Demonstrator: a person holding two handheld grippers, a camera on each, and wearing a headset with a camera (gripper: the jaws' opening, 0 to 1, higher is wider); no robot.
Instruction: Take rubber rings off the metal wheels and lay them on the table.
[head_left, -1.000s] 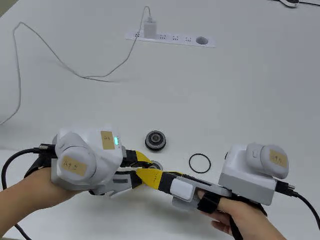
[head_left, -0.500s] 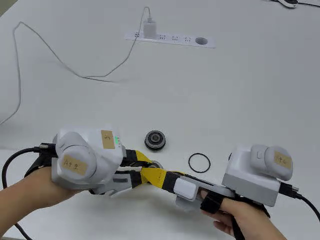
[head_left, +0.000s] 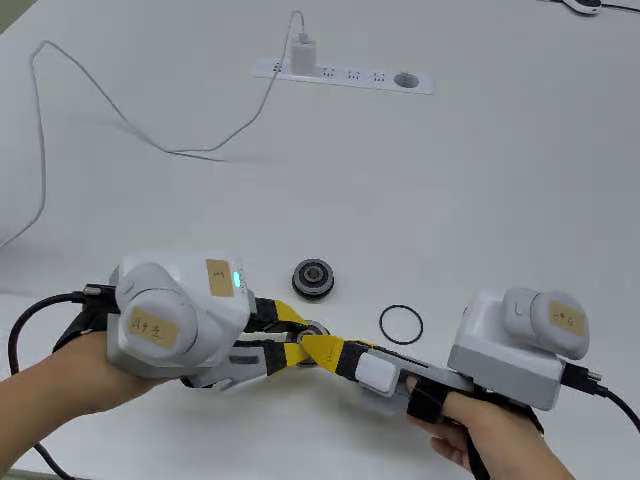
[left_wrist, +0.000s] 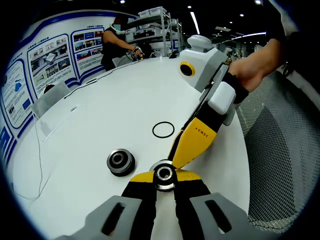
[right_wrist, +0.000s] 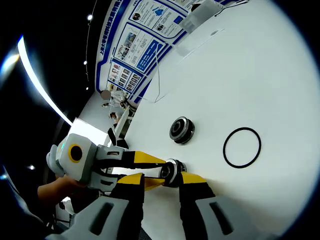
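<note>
A small metal wheel (left_wrist: 164, 175) is raised just off the white table (head_left: 450, 190), and my left gripper (left_wrist: 164, 184) is shut on it from the left. My right gripper (right_wrist: 167, 180) comes in from the right. Its yellow fingertips (left_wrist: 192, 142) are closed against the same wheel (right_wrist: 171, 173) at the rim. Whether they pinch a rubber ring there I cannot make out. Both grippers meet low in the head view, at the held wheel (head_left: 311, 331). A second wheel (head_left: 313, 278) with a dark rubber rim lies flat just beyond them. One loose black rubber ring (head_left: 401, 324) lies to its right.
At the far side of the table lies a white power strip (head_left: 345, 76); its cable (head_left: 110, 125) loops out to the left. A person stands at shelves (left_wrist: 120, 42) far beyond the table.
My right gripper has drawn back a little to the right, with its tips still at the held wheel. The left gripper, the second wheel and the loose ring have stayed put.
</note>
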